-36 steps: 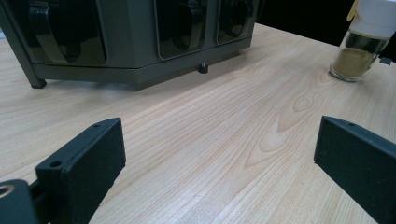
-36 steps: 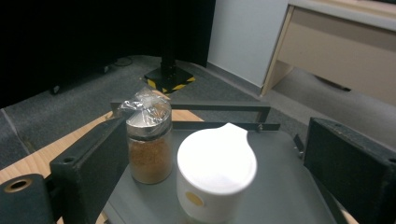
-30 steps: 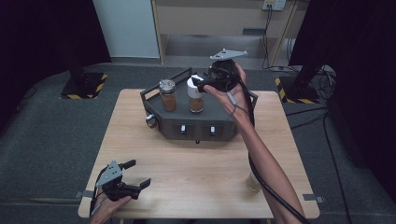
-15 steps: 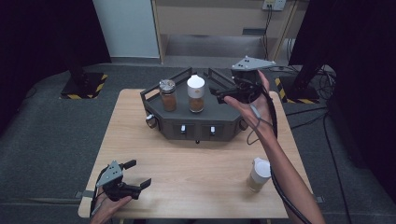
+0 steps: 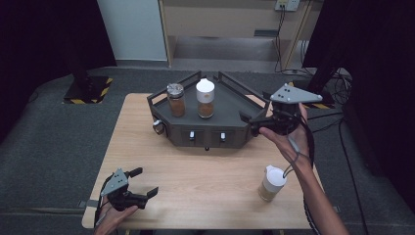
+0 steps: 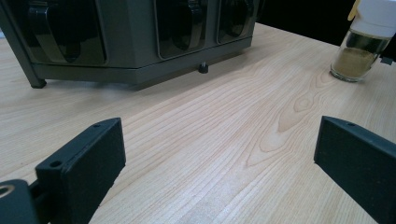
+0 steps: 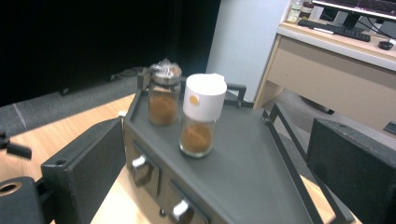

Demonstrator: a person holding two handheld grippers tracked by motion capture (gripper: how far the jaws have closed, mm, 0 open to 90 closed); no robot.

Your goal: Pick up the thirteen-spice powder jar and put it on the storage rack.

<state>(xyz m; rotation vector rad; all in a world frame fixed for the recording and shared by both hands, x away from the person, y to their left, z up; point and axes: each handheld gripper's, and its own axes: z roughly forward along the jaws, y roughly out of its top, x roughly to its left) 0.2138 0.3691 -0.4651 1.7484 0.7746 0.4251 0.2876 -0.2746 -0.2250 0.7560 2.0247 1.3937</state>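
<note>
- My right gripper [image 5: 252, 125] hangs empty with its jaws spread wide, just off the right end of the dark rack [image 5: 230, 100], level with its top.
- The white-capped jar [image 5: 205, 98] stands upright on the rack's top, toward the back, just beside the metal-lidded jar [image 5: 175, 100] and apart from it.
- It has a clear glass body part full of brown-orange powder, and a tall white cap with a small round mark [image 7: 193, 99].
- A second white-capped jar [image 5: 271, 183] with paler powder stands on the table in front of the rack's right end, nearest my right forearm.
- I judge the next pick is that jar: I should come down level, jaws straddling the glass below the cap, and close gently so it stays upright.
- Whether its cap is fully shut I cannot tell; the view is small.
- My left gripper [image 5: 143, 182] rests open and empty on the table, well in front of the rack's left end.
</note>
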